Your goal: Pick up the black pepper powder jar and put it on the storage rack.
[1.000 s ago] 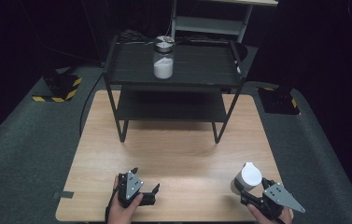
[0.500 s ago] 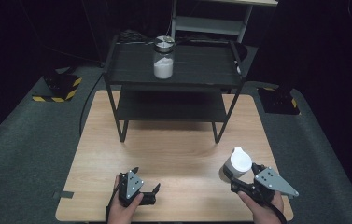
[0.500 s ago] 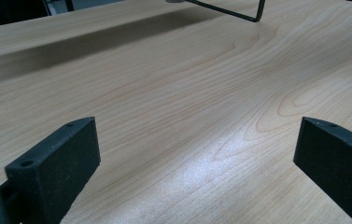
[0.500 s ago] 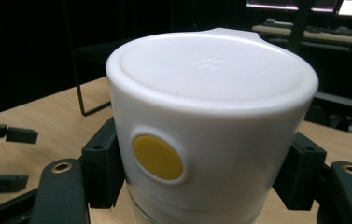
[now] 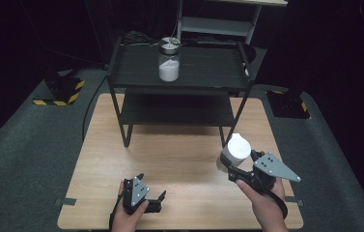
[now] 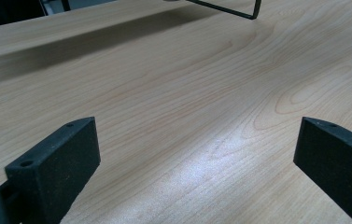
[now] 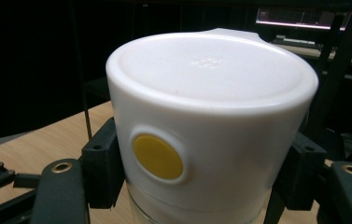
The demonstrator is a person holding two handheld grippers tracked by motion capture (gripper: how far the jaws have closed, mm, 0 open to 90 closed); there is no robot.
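- Since a second ago the right gripper (image 5: 233,166) has lifted its white jar (image 5: 234,151) up off the tabletop (image 5: 179,159) and carried it toward the shelf rack (image 5: 179,72); the left gripper (image 5: 153,200) has stayed put.
- Right gripper is clenched on the jar, one black jaw on each side of it just below the white lid (image 7: 211,70).
- Seen from the right gripper view, the jar (image 7: 206,140) has a round yellow dot (image 7: 158,157) on the side of the lid, and clear glass shows under the lid's lower edge.
- From above, the jar hangs in the air in front of the rack's right front leg, tilted a little, lid end toward the rack.
- Left gripper (image 6: 197,158) rests low at the tabletop's near edge, well in front of the rack's left leg, jaws spread wide with only bare wood between them.
- On the rack's top shelf stands a second jar (image 5: 169,60), glass with a metal lid, partly filled with white powder.
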